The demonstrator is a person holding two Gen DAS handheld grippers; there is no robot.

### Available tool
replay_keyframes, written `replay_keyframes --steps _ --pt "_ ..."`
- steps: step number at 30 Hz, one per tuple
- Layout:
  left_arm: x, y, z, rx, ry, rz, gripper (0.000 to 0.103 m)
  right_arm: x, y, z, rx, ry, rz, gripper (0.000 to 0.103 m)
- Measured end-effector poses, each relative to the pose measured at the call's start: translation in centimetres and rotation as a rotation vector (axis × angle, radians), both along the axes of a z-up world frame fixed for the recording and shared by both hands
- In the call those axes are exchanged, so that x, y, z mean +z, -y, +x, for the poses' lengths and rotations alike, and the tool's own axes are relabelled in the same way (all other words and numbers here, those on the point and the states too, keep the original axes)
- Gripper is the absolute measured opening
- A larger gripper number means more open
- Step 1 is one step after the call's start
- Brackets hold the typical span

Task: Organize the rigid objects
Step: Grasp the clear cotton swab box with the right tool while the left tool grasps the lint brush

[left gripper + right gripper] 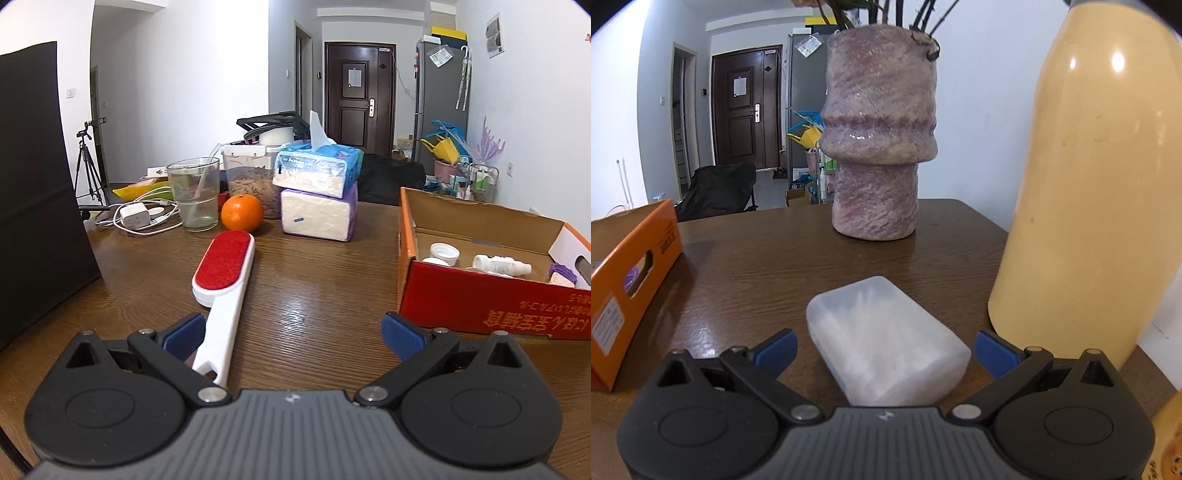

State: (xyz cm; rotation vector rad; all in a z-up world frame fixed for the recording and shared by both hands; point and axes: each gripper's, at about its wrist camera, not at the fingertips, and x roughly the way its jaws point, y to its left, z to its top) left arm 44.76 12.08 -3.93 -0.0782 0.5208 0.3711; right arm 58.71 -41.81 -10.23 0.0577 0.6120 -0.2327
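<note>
A white lint brush with a red pad (221, 291) lies on the wooden table (314, 288); its handle end lies between the wide-open jaws of my left gripper (293, 338), close to the left pad. An open orange cardboard box (476, 310) at the right holds a white cap (444, 253), a small white bottle (500, 264) and a purple item (563, 275). In the right wrist view, a frosted translucent plastic box (886, 343) lies between the open fingers of my right gripper (885, 352), untouched. The orange box (631, 280) shows at the left.
An orange (242, 213), a glass of water (194, 194), two stacked tissue packs (317, 195), a food container (251, 173) and a charger with cables (136, 216) crowd the far table. A black panel (33, 184) stands left. A purple vase (879, 133) and a cream bottle (1089, 177) stand near the right gripper.
</note>
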Motion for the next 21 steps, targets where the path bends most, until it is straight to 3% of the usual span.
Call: replay_keyframes --steps 8,12,21 --pt "-0.2 -1.3 0.5 0.036 -0.013 -0.004 0.103 -0.6 0.7 2.6 0.043 -0.044 0.053 0.090" --pt "-0.2 -1.9 0.8 0.049 -0.017 -0.009 0.103 -0.8 0.6 2.8 0.042 -0.057 0.051 0.065" --pt "-0.4 -3.6 1.1 0.078 -0.026 -0.021 0.103 -0.2 -0.9 1.4 0.023 -0.011 0.001 0.065"
